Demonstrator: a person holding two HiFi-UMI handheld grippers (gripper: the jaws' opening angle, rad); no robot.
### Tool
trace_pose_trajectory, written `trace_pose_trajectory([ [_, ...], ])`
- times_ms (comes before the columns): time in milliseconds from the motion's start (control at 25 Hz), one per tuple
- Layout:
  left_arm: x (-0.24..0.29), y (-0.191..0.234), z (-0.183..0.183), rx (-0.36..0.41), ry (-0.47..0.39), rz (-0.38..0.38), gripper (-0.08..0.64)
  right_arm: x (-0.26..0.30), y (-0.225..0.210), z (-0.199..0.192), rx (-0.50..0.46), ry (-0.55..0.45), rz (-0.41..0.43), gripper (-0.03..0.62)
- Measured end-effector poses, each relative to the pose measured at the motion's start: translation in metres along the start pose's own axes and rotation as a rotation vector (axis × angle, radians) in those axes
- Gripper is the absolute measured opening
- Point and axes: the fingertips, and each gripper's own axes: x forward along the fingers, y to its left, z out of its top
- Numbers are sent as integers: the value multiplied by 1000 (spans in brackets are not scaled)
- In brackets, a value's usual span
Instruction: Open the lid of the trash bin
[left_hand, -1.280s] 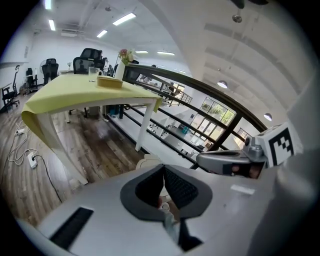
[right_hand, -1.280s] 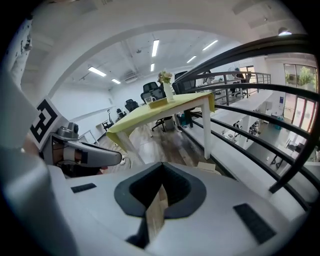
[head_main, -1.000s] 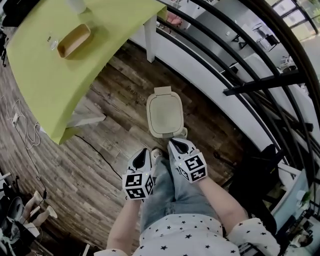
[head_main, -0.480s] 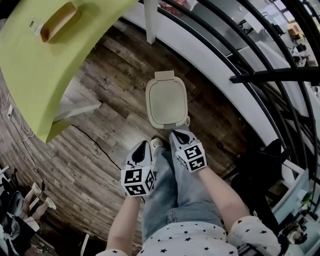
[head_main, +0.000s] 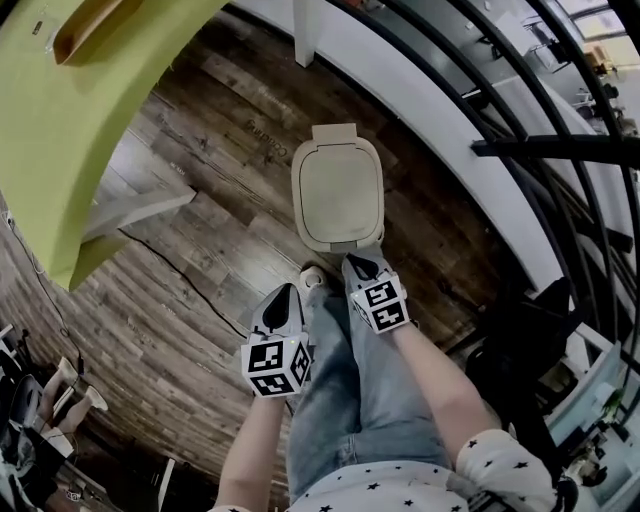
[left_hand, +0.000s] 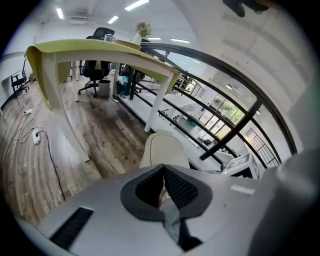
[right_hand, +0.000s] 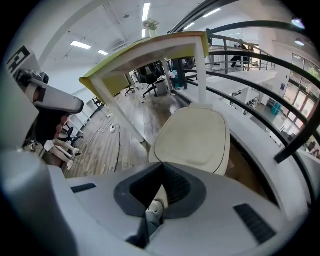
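Left claw (head_main: 287, 296) and right claw (head_main: 359, 263) both pressed together, empty, near the closed beige trash bin (head_main: 338, 190)

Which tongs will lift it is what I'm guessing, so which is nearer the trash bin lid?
Right. The right tongs are at the near edge of the trash bin lid; the left tongs hang farther back, off its left side, above the floor.

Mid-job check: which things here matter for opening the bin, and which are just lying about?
For the job:
trash bin lid, closed
left gripper, jaws shut
right gripper, jaws shut

Lying about:
green table
wooden tray on it
black railing
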Motion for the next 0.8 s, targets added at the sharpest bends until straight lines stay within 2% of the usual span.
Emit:
trace_pose_trajectory([
  [560, 27, 24, -36, -30, 43, 35, 15, 47, -18, -42, -7, 69, -23, -6],
  [800, 32, 22, -49, -17, 62, 36, 15, 50, -21, -44, -29, 30, -15, -6],
])
